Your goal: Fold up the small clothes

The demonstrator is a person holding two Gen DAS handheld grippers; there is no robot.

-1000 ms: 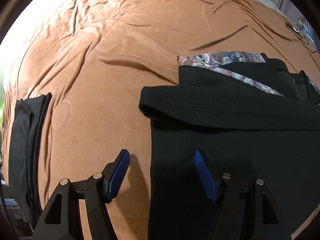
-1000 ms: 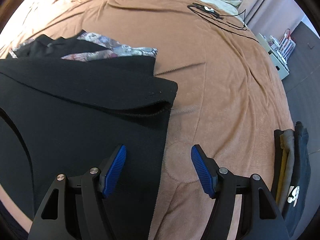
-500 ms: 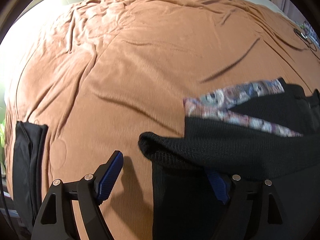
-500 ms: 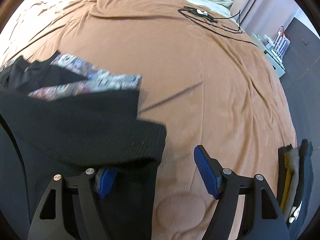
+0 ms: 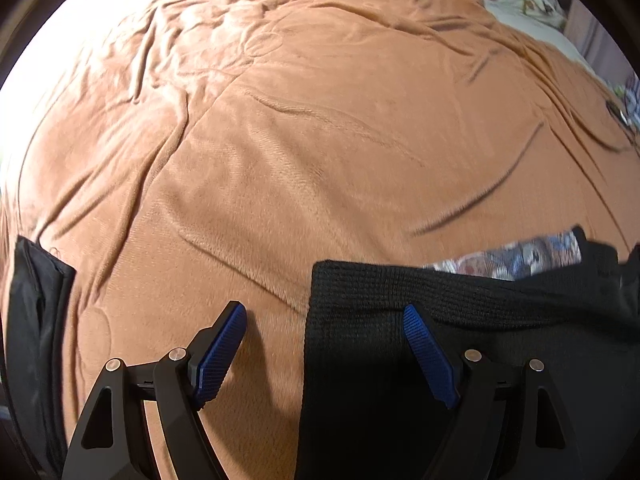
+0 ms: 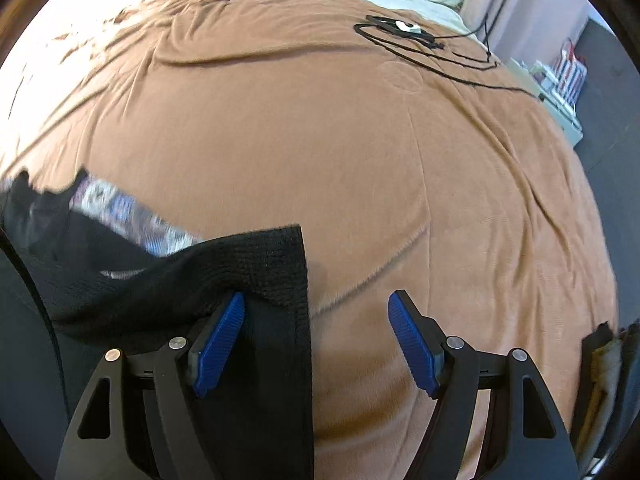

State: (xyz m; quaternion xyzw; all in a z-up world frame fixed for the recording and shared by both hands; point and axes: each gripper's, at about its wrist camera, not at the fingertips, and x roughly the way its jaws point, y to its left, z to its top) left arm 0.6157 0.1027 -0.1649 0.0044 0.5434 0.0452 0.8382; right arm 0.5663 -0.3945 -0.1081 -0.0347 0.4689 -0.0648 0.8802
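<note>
Nearest the cameras, the left hand-held gripper (image 5: 324, 350) and the right hand-held gripper (image 6: 316, 338) both stand with jaws apart, clamped on nothing. The blue ribbed pads (image 5: 218, 354) straddle the side edges of the black knit garment (image 5: 460, 320) without pressing on them.

Change: a second ago the garment's far portion lay extended, with a rolled fold across it and more patterned lining exposed. That fold now sits close to the fingertips on both sides, its upper layer squared off with a straight left corner, and the jaws stand slightly wider than before. Judgement: the fold toward the near edge is laid and released; the next step is likely a further fold or smoothing.

Materials: the garment is a ribbed, matte knit, thick enough to hold a rounded fold edge. The patterned lining (image 5: 516, 254) is thin, printed and blurred. The bed's brown blanket (image 5: 320, 140) is plush, short-piled and creased. Far right lies a black cable (image 6: 420, 48).
</note>
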